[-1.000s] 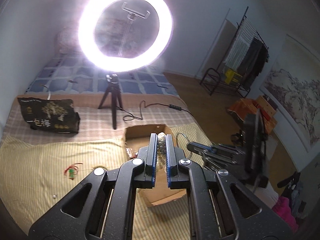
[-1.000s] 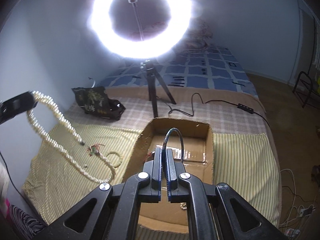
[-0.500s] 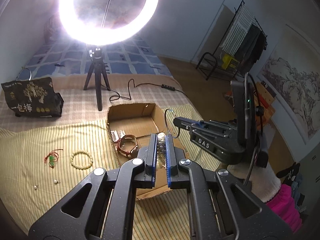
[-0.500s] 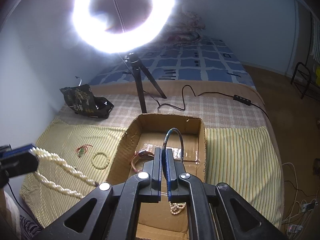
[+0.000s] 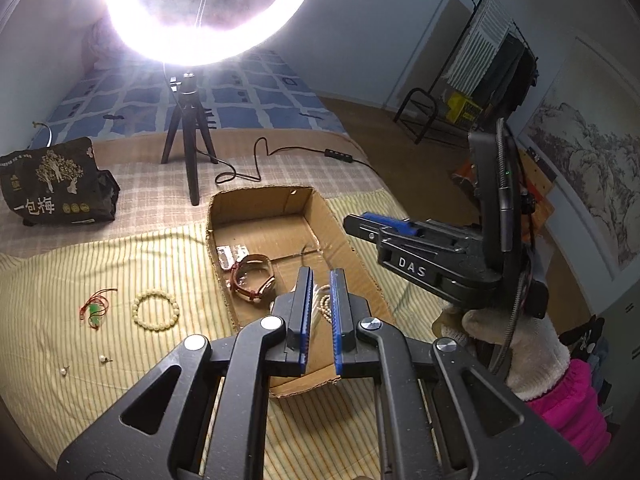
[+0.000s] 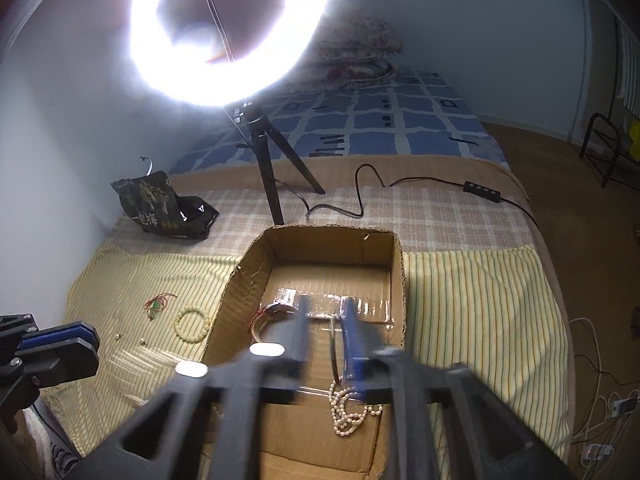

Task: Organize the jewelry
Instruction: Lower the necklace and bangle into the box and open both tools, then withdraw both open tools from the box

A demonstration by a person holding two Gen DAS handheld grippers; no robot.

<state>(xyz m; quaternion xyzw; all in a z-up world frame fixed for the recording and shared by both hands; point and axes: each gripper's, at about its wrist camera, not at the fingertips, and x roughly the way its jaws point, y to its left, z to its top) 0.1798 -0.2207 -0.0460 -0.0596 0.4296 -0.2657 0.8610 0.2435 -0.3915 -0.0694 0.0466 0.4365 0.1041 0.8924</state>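
Bead bracelet [image 5: 155,310] left of box [image 5: 340,236] (outside).

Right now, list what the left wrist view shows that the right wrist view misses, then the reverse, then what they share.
Left wrist only: the right gripper seen side-on in a gloved hand, a clothes rack, a wall painting.
Right wrist only: a thin bangle between the right gripper's opening jaws, the left gripper seen side-on with a blurred bead strand trailing from it, pillows.
Both: cardboard box, ring light, bead bracelet, black bag.
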